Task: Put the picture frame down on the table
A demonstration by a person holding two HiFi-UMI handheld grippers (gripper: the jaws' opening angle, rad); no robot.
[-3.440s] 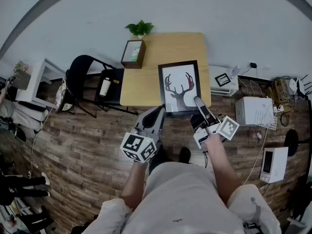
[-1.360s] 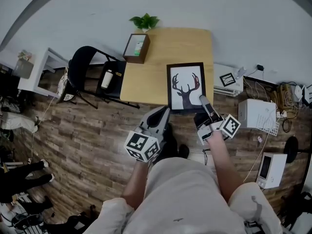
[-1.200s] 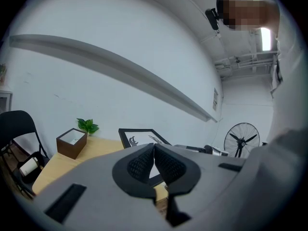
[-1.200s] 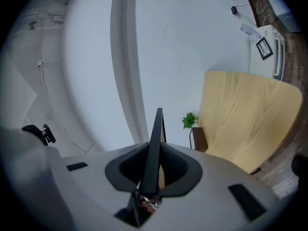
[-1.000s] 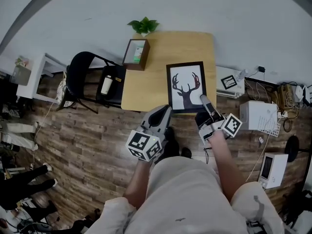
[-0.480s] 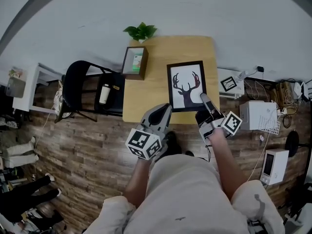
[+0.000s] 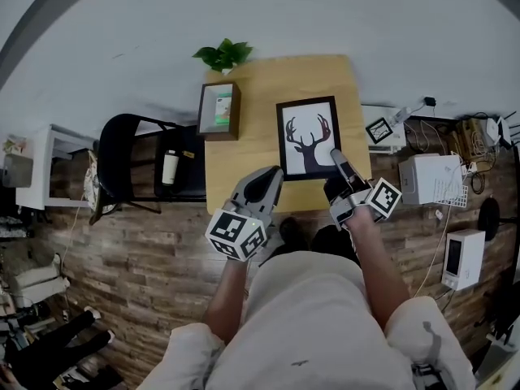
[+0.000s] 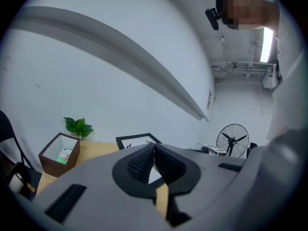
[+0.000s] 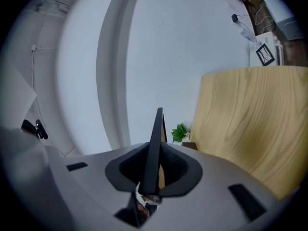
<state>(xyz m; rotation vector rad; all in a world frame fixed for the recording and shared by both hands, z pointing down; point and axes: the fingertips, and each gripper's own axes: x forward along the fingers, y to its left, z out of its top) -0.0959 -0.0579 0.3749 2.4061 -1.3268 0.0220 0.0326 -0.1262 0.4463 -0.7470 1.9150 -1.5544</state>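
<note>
Picture frame [image 7: 309, 136] moved over table [image 7: 248, 157]; black-edged deer print, clenched in right hand-held gripper [image 7: 335, 155].

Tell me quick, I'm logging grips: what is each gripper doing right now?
Left gripper: jaws closed, empty.
Right gripper: jaws closed on the picture frame.

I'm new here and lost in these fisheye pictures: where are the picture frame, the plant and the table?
picture frame [image 7: 307, 135], head view, on the deer print.
plant [image 7: 222, 54], head view, on its leaves.
table [image 7: 244, 165], head view, on bare wood.
</note>
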